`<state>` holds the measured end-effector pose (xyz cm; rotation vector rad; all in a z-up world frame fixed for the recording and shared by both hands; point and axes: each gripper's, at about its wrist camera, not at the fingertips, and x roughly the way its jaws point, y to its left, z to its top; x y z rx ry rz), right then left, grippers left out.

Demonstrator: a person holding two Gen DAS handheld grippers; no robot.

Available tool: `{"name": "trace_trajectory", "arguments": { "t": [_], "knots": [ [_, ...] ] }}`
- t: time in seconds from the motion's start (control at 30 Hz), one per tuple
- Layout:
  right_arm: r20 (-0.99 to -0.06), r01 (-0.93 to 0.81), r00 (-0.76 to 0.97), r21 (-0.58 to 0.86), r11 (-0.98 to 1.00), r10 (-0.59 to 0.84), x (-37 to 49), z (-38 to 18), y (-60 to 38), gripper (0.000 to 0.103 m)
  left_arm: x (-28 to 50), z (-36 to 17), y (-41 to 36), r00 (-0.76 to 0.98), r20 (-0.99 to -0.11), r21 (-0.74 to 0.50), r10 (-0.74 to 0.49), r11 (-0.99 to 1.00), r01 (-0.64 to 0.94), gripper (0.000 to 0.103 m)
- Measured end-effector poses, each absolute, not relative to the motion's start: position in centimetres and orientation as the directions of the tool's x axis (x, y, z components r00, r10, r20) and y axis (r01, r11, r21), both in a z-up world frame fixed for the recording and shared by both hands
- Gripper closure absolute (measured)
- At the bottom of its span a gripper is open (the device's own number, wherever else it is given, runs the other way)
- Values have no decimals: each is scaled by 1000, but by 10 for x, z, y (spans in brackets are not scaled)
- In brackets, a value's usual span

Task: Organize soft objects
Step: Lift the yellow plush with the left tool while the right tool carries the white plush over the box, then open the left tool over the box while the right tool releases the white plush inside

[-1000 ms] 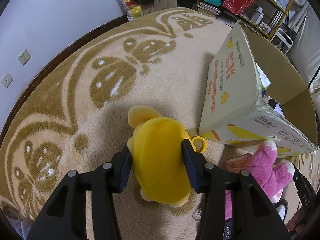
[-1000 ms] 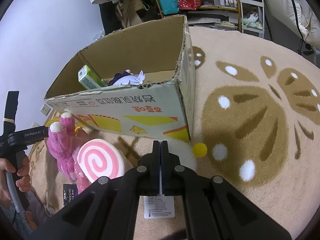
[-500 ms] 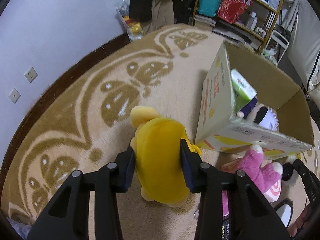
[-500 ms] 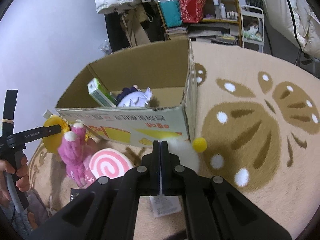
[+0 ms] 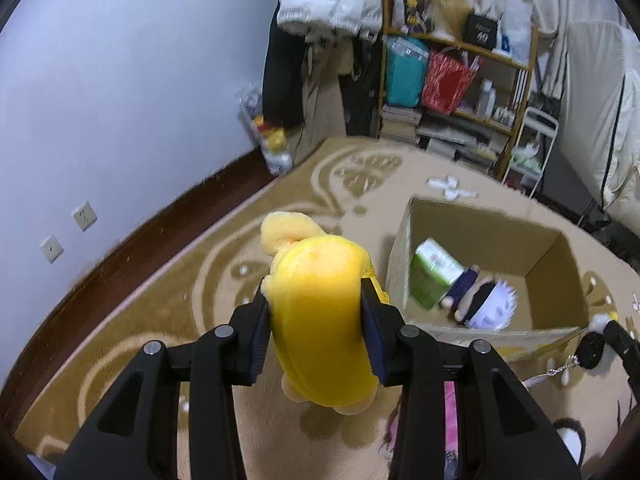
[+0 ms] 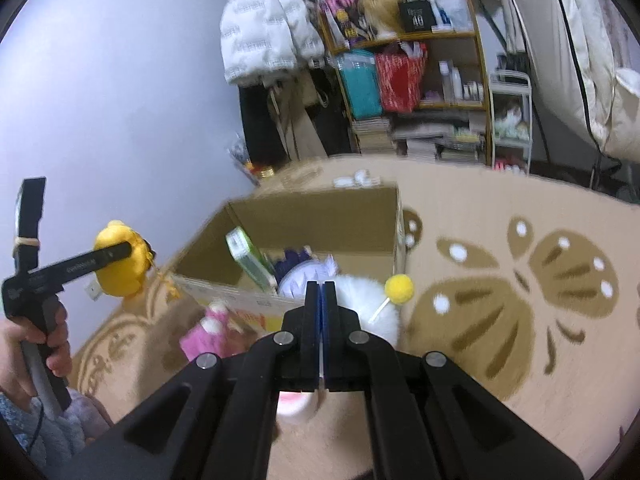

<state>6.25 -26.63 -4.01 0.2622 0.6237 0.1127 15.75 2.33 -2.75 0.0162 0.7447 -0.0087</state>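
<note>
Rug (image 5: pixel 168 312) covers the floor under both tongs. Cardboard box (image 5: pixel 556 276) sits on it, ahead and right of the left tongs (image 5: pixel 316 316), top open. From the right wrist view the box (image 6: pixel 320 220) is straight ahead of the right tongs (image 6: pixel 321 292).

Yellow plush (image 5: pixel 320 320) is clamped between the left tongs' two pads, squeezed at its middle, held up off the rug; its head end sticks out past the tips, bottom end hangs back toward the camera. It's left of the box, not over the opening. Right wrist view shows same plush (image 6: pixel 118 268) in the air, far left of the right tongs.

Right tongs: pressed together, something thin and white pinched at the base, can't tell what. White fluffy toy (image 6: pixel 368 300) with yellow pompom (image 6: pixel 399 289) just beyond the tips.

In the box: green pack (image 5: pixel 434 272), white-haired doll (image 5: pixel 486 302). Pink plush (image 6: pixel 208 336) on the rug in front of the box.
</note>
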Motion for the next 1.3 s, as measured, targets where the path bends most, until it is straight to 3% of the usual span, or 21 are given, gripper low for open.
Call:
{"name": "trace_trajectory", "arguments": {
  "t": [0.23,0.53,0.93,1.13,1.23,1.3],
  "knots": [
    [-474,-55,861,271,961,183,70,-1,-272,101,165,2,2,793,-608,24,-43,997,73,64],
    [-429,-88,884,234,968,184,93,25,-273,101,163,23,-34,845,-508,-11,-166,982,187,63],
    [-512,-111,828,251,962,229,127,-15,-261,101,183,-14,-60,764,-614,-15,-199,971,240,61],
    [-573,-88,791,240,967,214,133,-40,-256,101,195,-38,-60,724,-673,-15,-149,982,189,53],
    [-592,-84,776,242,967,216,135,-47,-257,101,196,-42,-57,719,-679,-22,-149,983,183,44],
    [-599,-84,770,248,965,221,134,-50,-258,101,196,-44,-57,714,-683,-25,-152,983,184,31]
  ]
}}
